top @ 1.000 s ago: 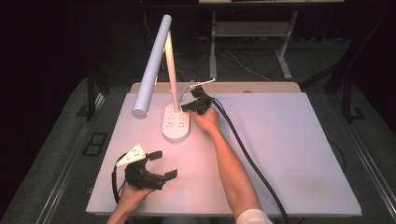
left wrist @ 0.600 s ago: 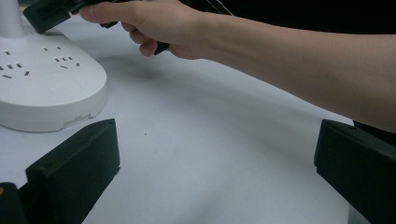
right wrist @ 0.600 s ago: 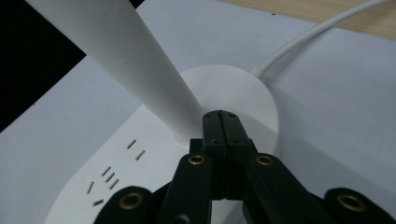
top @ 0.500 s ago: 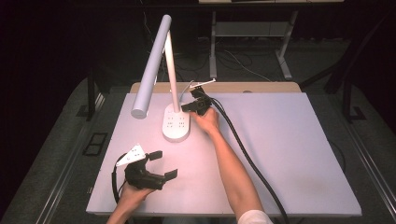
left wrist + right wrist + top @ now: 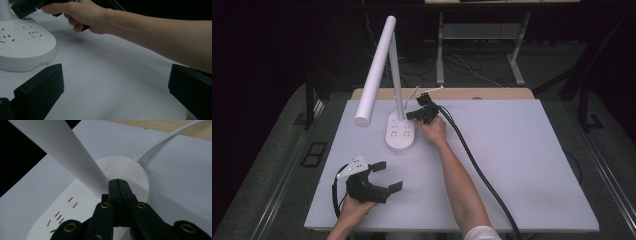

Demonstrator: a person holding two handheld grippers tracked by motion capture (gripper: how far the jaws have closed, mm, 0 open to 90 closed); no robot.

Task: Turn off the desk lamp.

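High view: a white desk lamp (image 5: 400,131) stands left of centre in the frame, on the far left part of a white table top (image 5: 522,165). Its oval base carries rows of socket slots, a thin stem rises from the rear of the base, and a long tubular head (image 5: 374,72) slants from the upper middle of the frame down toward the left. A white cord (image 5: 172,136) leaves the back of the base and runs across the strip of bare wood at the table's far edge.

The right gripper (image 5: 422,112) sits just right of the stem, over the rear of the base. In the right gripper view its two black jaws are pressed together with nothing between them, the tips (image 5: 118,185) at the foot of the stem. The right hand (image 5: 433,131) holds it, and a thick black cable (image 5: 477,167) trails from it to the lower right of the frame.

The left gripper (image 5: 382,175) is at the lower left of the high view, held low over the table. Its jaws stand wide apart, with only bare table between them in the left gripper view; the base (image 5: 22,47) lies at the upper left there.
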